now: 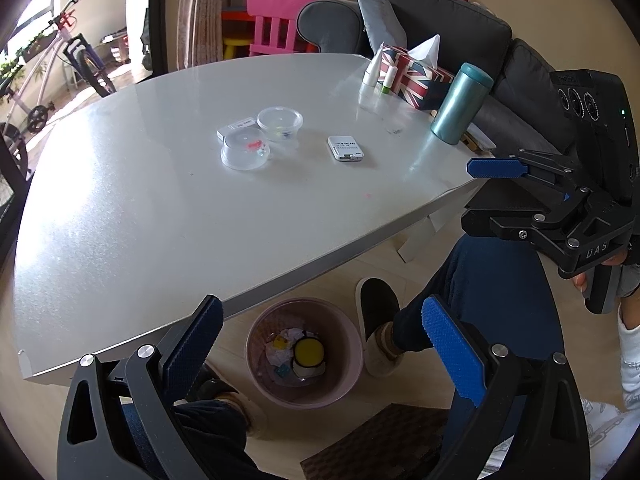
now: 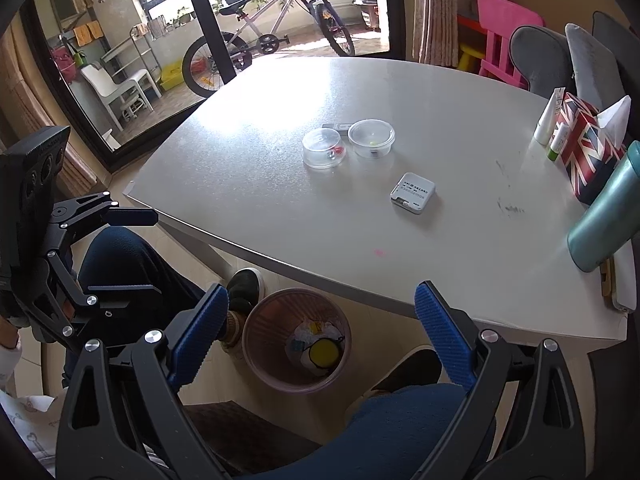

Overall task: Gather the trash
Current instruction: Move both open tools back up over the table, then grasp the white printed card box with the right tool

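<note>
A pink waste bin (image 1: 304, 350) stands on the floor under the table's near edge, with crumpled paper and a yellow-lidded item inside; it also shows in the right wrist view (image 2: 296, 340). My left gripper (image 1: 324, 352) is open and empty above the bin. My right gripper (image 2: 320, 336) is open and empty above the bin too, and it shows at the right of the left wrist view (image 1: 486, 192). On the white table (image 1: 160, 208) lie two clear plastic containers (image 1: 245, 154) (image 1: 280, 122) and a small white box (image 1: 346, 149).
A Union Jack tissue box (image 1: 416, 74), two small white tubes (image 1: 370, 72) and a teal flask (image 1: 460, 104) stand at the table's far right. A grey sofa (image 1: 440, 16) is behind. The person's legs and slippers (image 1: 378, 320) flank the bin. A bicycle (image 2: 272, 28) stands outside.
</note>
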{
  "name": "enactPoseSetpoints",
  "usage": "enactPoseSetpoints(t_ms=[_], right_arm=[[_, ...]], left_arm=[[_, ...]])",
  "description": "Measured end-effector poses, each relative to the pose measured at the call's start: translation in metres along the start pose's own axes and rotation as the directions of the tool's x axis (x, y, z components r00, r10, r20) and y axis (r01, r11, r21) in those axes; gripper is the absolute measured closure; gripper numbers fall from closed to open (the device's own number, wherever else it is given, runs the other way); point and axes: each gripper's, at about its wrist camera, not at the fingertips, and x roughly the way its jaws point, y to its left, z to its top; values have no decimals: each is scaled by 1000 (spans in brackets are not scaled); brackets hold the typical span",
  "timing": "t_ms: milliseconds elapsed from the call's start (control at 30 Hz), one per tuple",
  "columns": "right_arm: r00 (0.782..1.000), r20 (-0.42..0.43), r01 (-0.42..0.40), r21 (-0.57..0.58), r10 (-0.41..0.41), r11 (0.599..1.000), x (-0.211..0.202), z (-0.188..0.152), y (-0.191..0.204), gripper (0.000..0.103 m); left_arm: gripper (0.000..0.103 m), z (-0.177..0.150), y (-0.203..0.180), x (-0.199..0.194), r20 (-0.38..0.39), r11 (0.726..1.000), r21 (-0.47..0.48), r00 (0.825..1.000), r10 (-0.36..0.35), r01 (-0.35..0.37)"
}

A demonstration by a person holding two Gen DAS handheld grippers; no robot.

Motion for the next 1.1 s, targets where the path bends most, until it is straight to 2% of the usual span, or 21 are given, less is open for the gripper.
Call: enactPoseSetpoints(t_ms=[300,600,1100], right_arm=[[999,11,34,21,-34,999,3,7,-10,9],[997,22,70,45,-71,997,14,29,-29,8],[993,-22,117,48,-116,992,53,65,-59,8]], left_arm=[[7,13,10,-1,29,1000,-13,999,14,-14],[7,32,28,2,61,999,-36,997,37,-35],[7,63,41,14,84,997,-47,995,58,-54]])
